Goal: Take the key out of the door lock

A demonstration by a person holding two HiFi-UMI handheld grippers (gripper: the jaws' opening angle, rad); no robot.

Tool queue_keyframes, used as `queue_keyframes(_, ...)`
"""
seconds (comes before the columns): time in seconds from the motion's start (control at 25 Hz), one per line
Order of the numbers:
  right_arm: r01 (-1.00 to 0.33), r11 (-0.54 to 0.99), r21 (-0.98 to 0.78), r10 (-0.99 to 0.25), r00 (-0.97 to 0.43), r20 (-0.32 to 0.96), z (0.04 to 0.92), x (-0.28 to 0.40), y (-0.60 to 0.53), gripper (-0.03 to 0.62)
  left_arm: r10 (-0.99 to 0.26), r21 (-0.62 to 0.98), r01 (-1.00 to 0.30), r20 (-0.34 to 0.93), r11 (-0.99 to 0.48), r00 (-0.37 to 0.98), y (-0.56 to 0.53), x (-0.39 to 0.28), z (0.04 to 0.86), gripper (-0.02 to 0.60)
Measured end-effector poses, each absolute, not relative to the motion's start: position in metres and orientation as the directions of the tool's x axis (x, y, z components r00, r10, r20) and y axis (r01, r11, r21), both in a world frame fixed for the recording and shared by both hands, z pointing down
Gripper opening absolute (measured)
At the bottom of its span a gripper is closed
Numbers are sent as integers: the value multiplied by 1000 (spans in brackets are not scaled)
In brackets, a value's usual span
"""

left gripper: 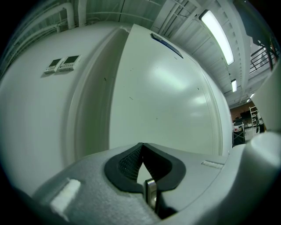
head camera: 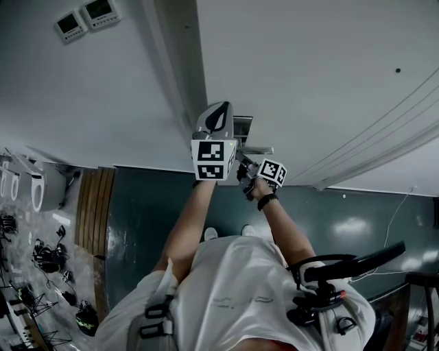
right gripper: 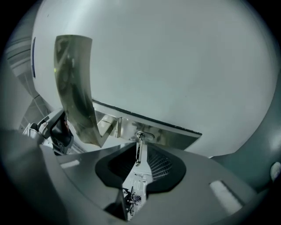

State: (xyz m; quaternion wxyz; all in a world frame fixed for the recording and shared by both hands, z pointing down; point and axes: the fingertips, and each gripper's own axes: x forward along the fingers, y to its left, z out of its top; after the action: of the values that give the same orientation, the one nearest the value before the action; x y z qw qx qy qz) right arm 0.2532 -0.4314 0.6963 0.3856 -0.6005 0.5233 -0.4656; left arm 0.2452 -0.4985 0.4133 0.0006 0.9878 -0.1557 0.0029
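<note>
A white door [head camera: 309, 68] carries a metal lock plate [right gripper: 153, 136] with a thin key [right gripper: 139, 149] standing in its cylinder. My right gripper [right gripper: 140, 154] points at the lock with the key edge-on between its jaws; a pale gap shows between them and I see no pad pressing, so it is open. The silver lever handle [right gripper: 74, 88] runs off to the left, and my left gripper [left gripper: 150, 193] is shut on a thin metal edge of it. From the head view, the left gripper [head camera: 221, 118] and the right gripper [head camera: 245, 168] are side by side at the handle [head camera: 255, 149].
The door frame [head camera: 175, 62] runs just left of the grippers. Two wall control panels [head camera: 86, 19] hang further left. Cables and gear [head camera: 41, 253] lie on the floor at the left, beside a dark green floor [head camera: 158, 212]. A ceiling strip light [left gripper: 217, 33] shows above.
</note>
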Motion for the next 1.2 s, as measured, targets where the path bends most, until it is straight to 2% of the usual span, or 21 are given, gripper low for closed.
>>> queue_keyframes(0.2, -203, -106, -973, -994, 32, 102, 695, 252, -433, 32, -305, 8, -305, 3, -952, 952, -499, 245, 412, 0)
queue_keyframes(0.76, -147, -72, -986, -995, 76, 62, 695, 242, -422, 25, -297, -1, -297, 0, -955, 955, -499, 244, 413, -1)
queue_keyframes(1.0, -173, -77, -982, -997, 39, 71, 701, 210, -392, 25, -306, 15, -306, 16, -952, 952, -501, 241, 417, 0)
queue_keyframes(1.2, -368, -121, -922, -992, 90, 94, 672, 210, -368, 26, -301, 50, -302, 29, -952, 953, -502, 226, 429, 0)
